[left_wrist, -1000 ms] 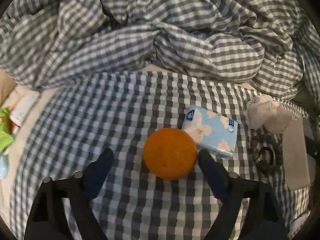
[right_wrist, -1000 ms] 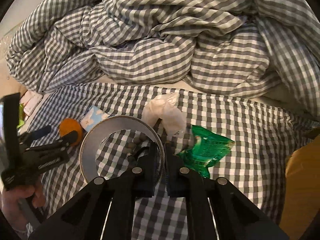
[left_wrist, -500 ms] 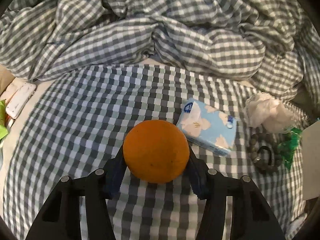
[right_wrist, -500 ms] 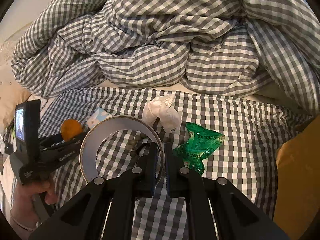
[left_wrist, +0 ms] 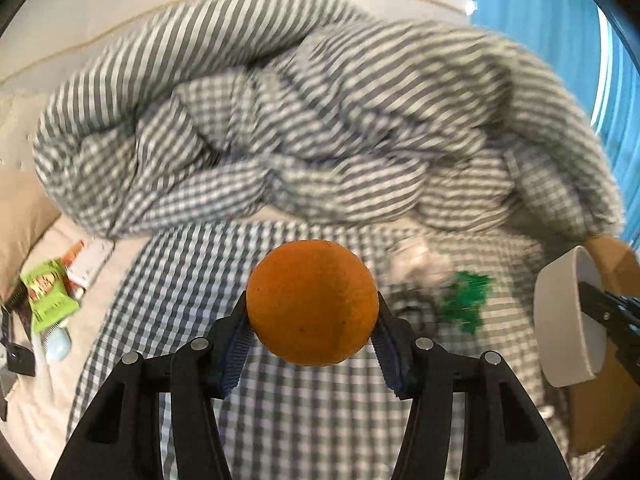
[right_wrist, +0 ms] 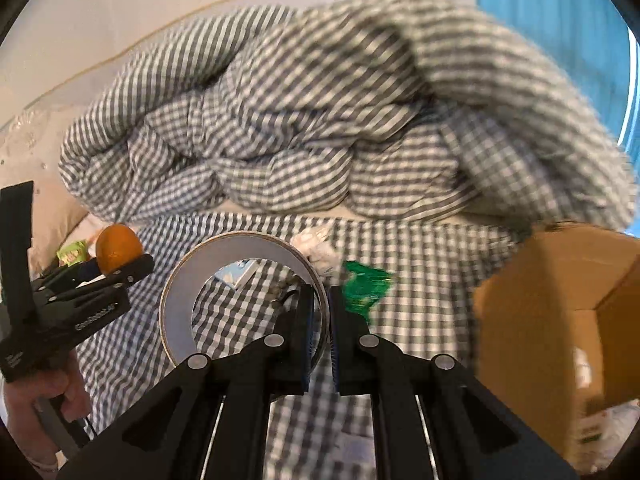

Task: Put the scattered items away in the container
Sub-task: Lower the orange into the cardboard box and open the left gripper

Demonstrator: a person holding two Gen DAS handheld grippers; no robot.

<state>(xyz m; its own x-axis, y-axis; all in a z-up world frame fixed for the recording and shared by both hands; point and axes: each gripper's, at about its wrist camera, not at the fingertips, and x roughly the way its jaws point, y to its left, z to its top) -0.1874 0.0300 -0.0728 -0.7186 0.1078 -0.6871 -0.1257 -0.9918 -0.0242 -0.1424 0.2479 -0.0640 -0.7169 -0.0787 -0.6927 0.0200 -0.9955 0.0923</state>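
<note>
My left gripper (left_wrist: 312, 320) is shut on an orange (left_wrist: 312, 302) and holds it above the checked sheet; the orange also shows at the left of the right wrist view (right_wrist: 119, 249). My right gripper (right_wrist: 322, 312) is shut on the wall of a roll of tape (right_wrist: 208, 280), seen edge-on at the right of the left wrist view (left_wrist: 564, 320). An open cardboard box (right_wrist: 560, 312) stands at the right. A green packet (right_wrist: 366, 286), a crumpled tissue (right_wrist: 316, 250) and a bead bracelet (right_wrist: 284, 294) lie on the sheet.
A rumpled checked duvet (left_wrist: 304, 128) fills the back of the bed. A green snack pack (left_wrist: 46, 294), a white pack (left_wrist: 90, 258) and small items lie at the left edge. A blue curtain (right_wrist: 560, 20) hangs at the right.
Both grippers have risen and tilted up, so the wall and curtain now show. The left gripper closed on the orange and lifted it. The cardboard box has come into view at the right.
</note>
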